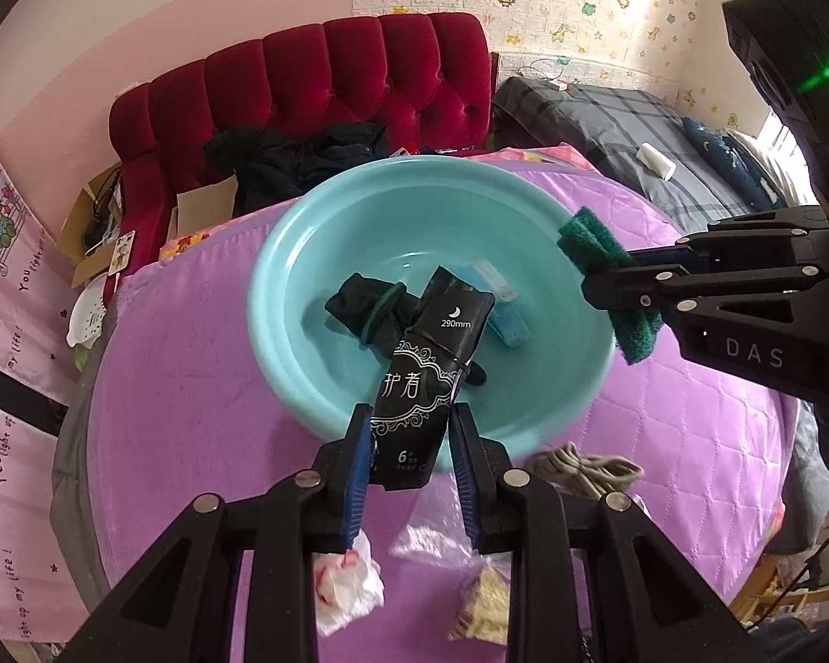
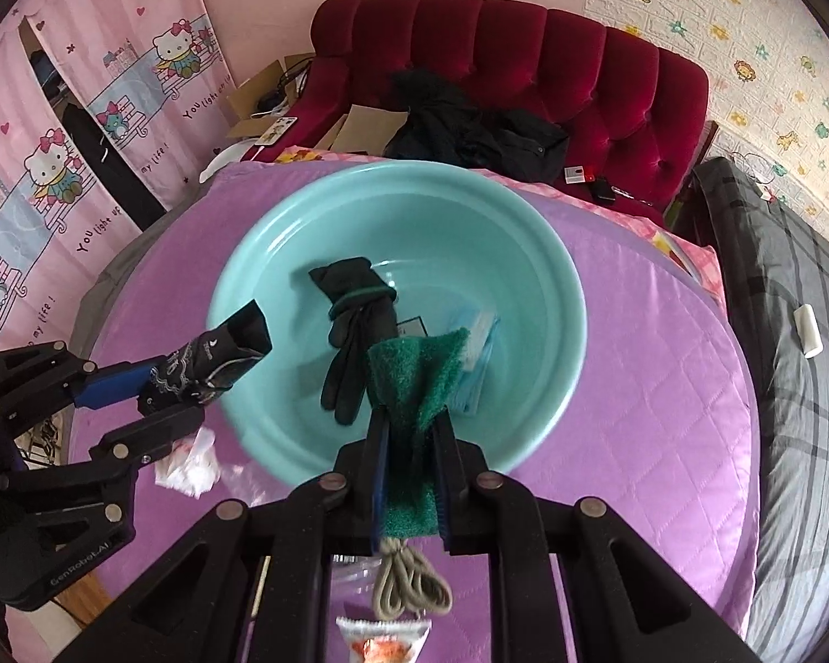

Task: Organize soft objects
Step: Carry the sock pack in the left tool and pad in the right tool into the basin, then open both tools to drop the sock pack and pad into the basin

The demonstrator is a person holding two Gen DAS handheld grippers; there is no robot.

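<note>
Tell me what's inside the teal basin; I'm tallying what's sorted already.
Inside the teal basin lie black gloves and a light blue pack. The green scouring pad, held above, hides part of that pack.

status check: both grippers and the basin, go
Left gripper shut on black soft pack. Right gripper shut on green scouring pad. Both over teal plastic basin; black gloves inside. Nothing blocking.
</note>
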